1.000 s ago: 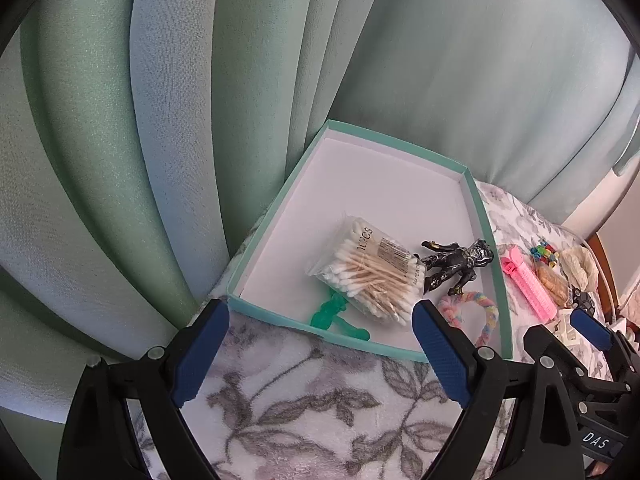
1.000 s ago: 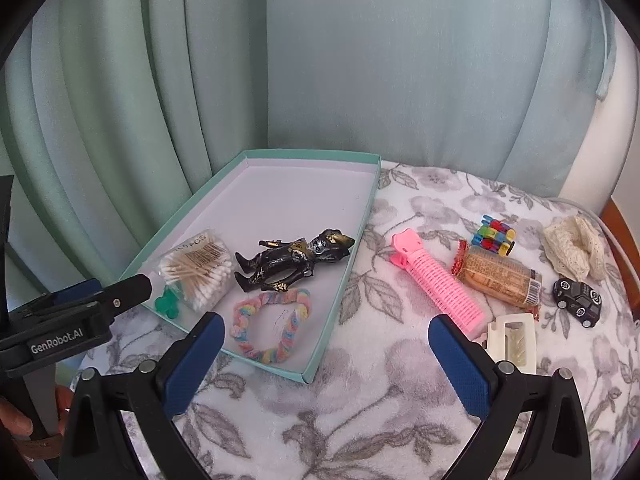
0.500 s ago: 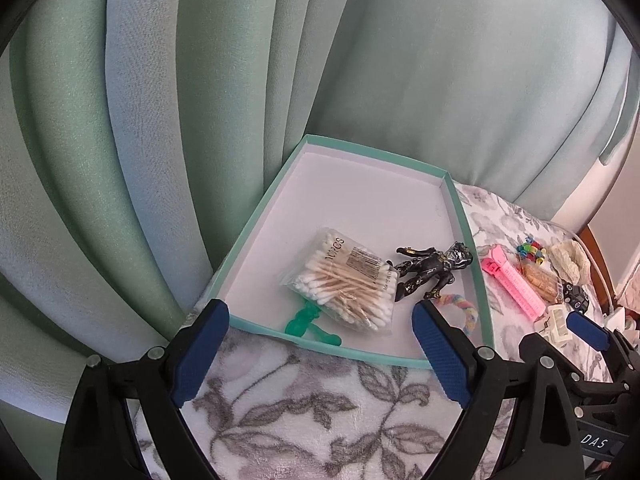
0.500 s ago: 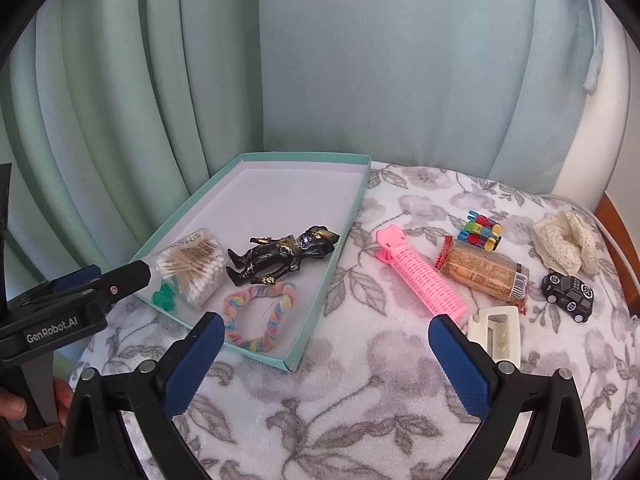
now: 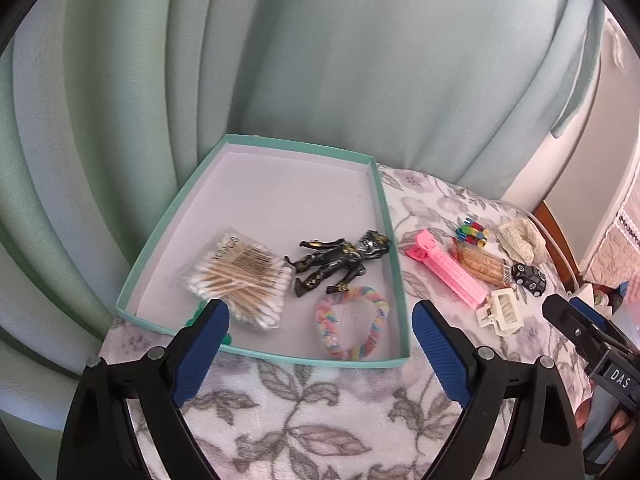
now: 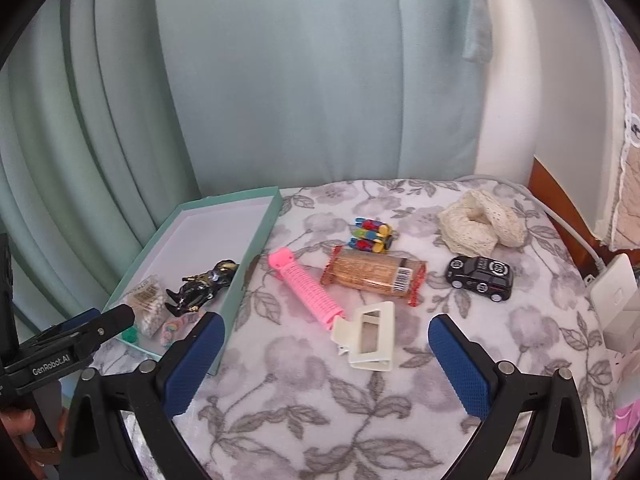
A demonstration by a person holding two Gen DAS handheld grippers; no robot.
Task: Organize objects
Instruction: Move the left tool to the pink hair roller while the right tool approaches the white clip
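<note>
A teal-rimmed tray [image 5: 256, 147] lies at the left on the floral blanket. It holds a bag of cotton swabs [image 5: 240, 276], a black figure [image 5: 340, 260], a pastel braided ring [image 5: 352, 328] and a half-hidden green piece [image 5: 196, 316]. Right of the tray [image 6: 256, 240] lie a pink hair roller [image 6: 308, 288], a snack pack [image 6: 372, 276], a colourful block toy [image 6: 372, 234], a black toy car [image 6: 480, 276], a lace cloth [image 6: 480, 224] and a cream hair claw [image 6: 372, 336]. My left gripper [image 5: 318, 312] hovers open at the tray's near edge. My right gripper [image 6: 324, 322] is open, just short of the hair claw.
Green curtains hang close behind the tray and the blanket [image 6: 320, 420]. A white charger block [image 6: 616, 300] with a cable and a wooden edge [image 6: 560, 192] border the right side. A hand [image 6: 16, 420] holds the left gripper's handle at lower left.
Both grippers have swung to the right: the tray slid left in both views. The right gripper came closer to the loose items, with the hair claw now near its fingers.
</note>
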